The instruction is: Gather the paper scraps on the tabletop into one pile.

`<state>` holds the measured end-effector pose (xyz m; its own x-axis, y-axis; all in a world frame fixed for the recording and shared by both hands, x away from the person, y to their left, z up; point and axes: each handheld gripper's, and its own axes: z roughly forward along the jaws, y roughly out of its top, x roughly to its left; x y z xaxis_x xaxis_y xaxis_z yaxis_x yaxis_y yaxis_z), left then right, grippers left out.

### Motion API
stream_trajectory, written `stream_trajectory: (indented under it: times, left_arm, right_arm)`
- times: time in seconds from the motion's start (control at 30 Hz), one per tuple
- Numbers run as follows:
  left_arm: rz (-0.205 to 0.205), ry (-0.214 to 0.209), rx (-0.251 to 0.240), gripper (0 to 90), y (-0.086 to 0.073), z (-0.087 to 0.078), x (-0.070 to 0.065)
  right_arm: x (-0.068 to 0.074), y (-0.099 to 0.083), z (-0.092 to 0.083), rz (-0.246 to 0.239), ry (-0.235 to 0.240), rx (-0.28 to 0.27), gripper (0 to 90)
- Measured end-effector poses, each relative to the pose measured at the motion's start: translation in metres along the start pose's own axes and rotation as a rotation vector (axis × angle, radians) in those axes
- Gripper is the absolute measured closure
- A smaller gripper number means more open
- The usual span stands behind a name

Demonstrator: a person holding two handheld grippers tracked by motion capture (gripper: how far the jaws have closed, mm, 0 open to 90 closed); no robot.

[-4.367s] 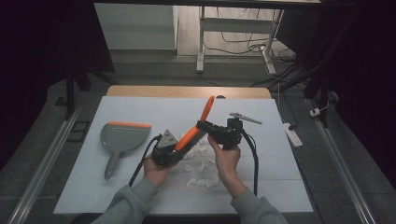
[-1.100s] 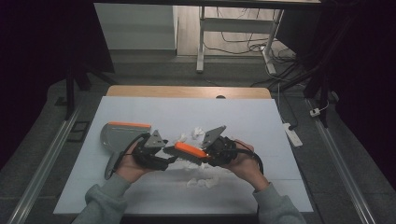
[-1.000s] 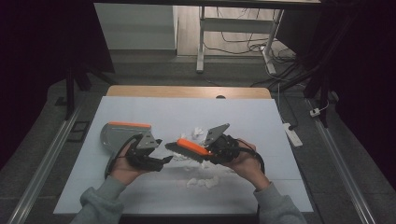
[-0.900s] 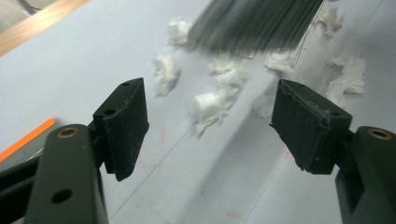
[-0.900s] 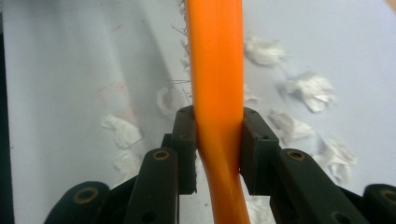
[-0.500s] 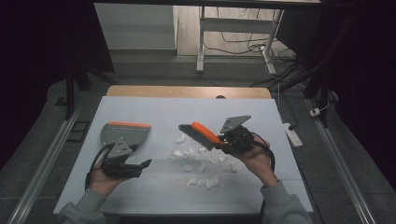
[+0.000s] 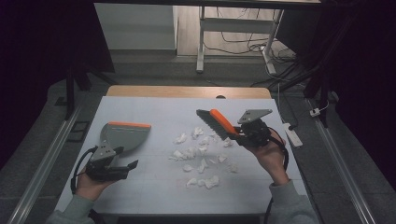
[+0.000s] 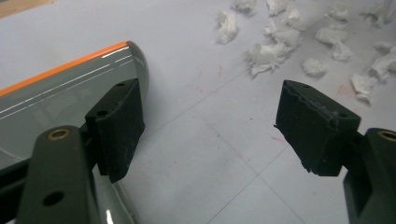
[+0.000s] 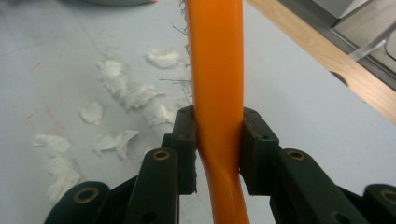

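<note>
surface (image 7: 154,107): a pale grey-white sheet lay under both claws, with faint thin lines and small reddish marks on it; a wooden edge showed along its far side, beyond the right claw. No brand, label or writing could be read on anything.
dustpan (image 7: 122,135): grey, with an orange strip along its far lip, it lay flat on the surface just ahead of the left claw and partly under it; in the left gripper view (image 8: 70,88) its orange-edged corner sat beside and behind that claw's left jaw.
left claw (image 7: 126,164): held low over the near left part of the surface by the person's left hand (image 7: 91,184); its jaws stood wide apart with nothing between them (image 8: 210,135), only bare surface in the gap.
right claw (image 7: 238,135): raised above the surface in the right hand (image 7: 273,156), jaws closed tight on the orange handle.
brush (image 7: 215,122): an orange handle with a dark bristle head, pinched by the right claw and reaching away from it up and to its left, off the surface; in the right gripper view the handle (image 9: 217,70) ran straight out between the jaws.
paper scraps (image 7: 201,149): white crumpled bits were scattered on the surface between the two claws, below and left of the brush head, and ahead and right of the left claw (image 8: 268,53).
</note>
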<state>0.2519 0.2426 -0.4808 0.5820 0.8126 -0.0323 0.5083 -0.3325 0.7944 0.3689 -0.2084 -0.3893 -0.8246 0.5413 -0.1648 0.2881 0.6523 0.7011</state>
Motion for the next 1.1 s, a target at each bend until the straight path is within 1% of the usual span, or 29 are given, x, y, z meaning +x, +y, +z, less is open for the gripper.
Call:
stream_trajectory:
  times: [0.03, 0.07, 0.1, 0.17, 0.23, 0.37, 0.4, 0.43, 0.47, 0.5, 0.53, 0.57, 0.6, 0.63, 0.7, 0.8, 0.83, 0.87, 0.9, 0.93, 1.0, 1.07, 1.1]
  left_arm:
    - [-0.003, 0.001, 0.002, 24.2, 0.0, 0.0, 0.001]
    - [-0.003, 0.002, 0.005, 24.2, 0.0, 0.001, 0.001]
    - [-0.006, 0.001, 0.006, 24.1, -0.001, 0.002, 0.002]
    - [-0.014, -0.002, 0.007, 24.0, -0.001, 0.004, 0.003]
    - [-0.01, -0.01, 0.014, 24.0, -0.001, 0.007, 0.004]
    - [-0.007, -0.021, 0.022, 24.0, -0.001, 0.009, 0.005]
    - [-0.009, -0.023, 0.022, 24.0, -0.001, 0.01, 0.005]
    - [-0.012, -0.03, 0.019, 24.1, 0.0, 0.01, 0.006]
    - [-0.016, -0.042, 0.018, 24.1, 0.001, 0.011, 0.007]
    - [-0.015, -0.043, 0.015, 24.2, 0.002, 0.012, 0.008]
    - [-0.015, -0.041, 0.015, 24.2, 0.002, 0.013, 0.008]
    - [-0.012, -0.044, 0.02, 24.1, 0.002, 0.014, 0.009]
    - [-0.009, -0.045, 0.024, 24.1, 0.001, 0.014, 0.009]
    - [-0.009, -0.041, 0.024, 24.1, 0.0, 0.013, 0.009]
    - [-0.016, -0.041, 0.016, 24.2, -0.002, 0.011, 0.011]
    - [-0.027, -0.04, 0.009, 24.5, -0.006, 0.009, 0.014]
    - [-0.027, -0.041, 0.008, 24.5, -0.007, 0.008, 0.015]
    - [-0.028, -0.045, 0.007, 24.5, -0.008, 0.008, 0.016]
    - [-0.028, -0.051, 0.003, 24.5, -0.009, 0.008, 0.017]
    - [-0.031, -0.055, 0.001, 24.5, -0.009, 0.008, 0.018]
    - [-0.03, -0.056, -0.001, 24.6, -0.009, 0.009, 0.018]
    - [-0.018, -0.055, 0.002, 24.5, -0.009, 0.01, 0.017]
    - [-0.015, -0.051, 0.003, 24.5, -0.009, 0.01, 0.017]
  right_arm:
    - [-0.004, -0.002, -0.003, 0.011, -0.008, -0.007, 70.2]
    - [-0.004, -0.002, -0.003, 0.011, -0.008, -0.007, 70.2]
    - [-0.005, -0.003, -0.004, 0.023, -0.011, -0.008, 70.2]
    - [-0.01, -0.005, -0.003, 0.039, -0.029, 0.0, 70.2]
    - [-0.012, -0.005, -0.002, 0.039, -0.028, 0.005, 70.2]
    - [-0.019, -0.004, 0.003, 0.047, -0.072, 0.049, 70.2]
    - [-0.019, -0.004, 0.003, 0.047, -0.072, 0.049, 70.2]
    - [-0.026, -0.002, 0.007, 0.053, -0.087, 0.062, 70.2]
    - [-0.026, -0.002, 0.007, 0.053, -0.087, 0.062, 70.2]
    - [-0.037, 0.001, 0.017, 0.062, -0.076, 0.098, 70.3]
    - [-0.042, 0.004, 0.024, 0.054, -0.078, 0.143, 70.3]
    - [-0.047, 0.007, 0.029, 0.043, -0.095, 0.188, 70.3]
    - [-0.047, 0.007, 0.029, 0.043, -0.095, 0.188, 70.3]
    - [-0.056, 0.013, 0.038, 0.04, -0.092, 0.249, 70.3]
    - [-0.063, 0.016, 0.045, 0.053, -0.076, 0.299, 70.3]
    - [-0.07, 0.013, 0.052, 0.069, -0.084, 0.389, 70.3]
    - [-0.07, 0.013, 0.052, 0.069, -0.084, 0.389, 70.3]
    - [-0.073, 0.007, 0.056, 0.08, -0.094, 0.438, 70.3]
    - [-0.073, 0.007, 0.056, 0.08, -0.094, 0.438, 70.3]
    - [-0.076, 0.001, 0.061, 0.092, -0.102, 0.479, 70.3]
    - [-0.076, -0.001, 0.066, 0.095, -0.1, 0.513, 70.3]
    - [-0.075, 0.0, 0.072, 0.084, -0.09, 0.534, 70.3]
    - [-0.075, 0.0, 0.072, 0.084, -0.09, 0.534, 70.3]
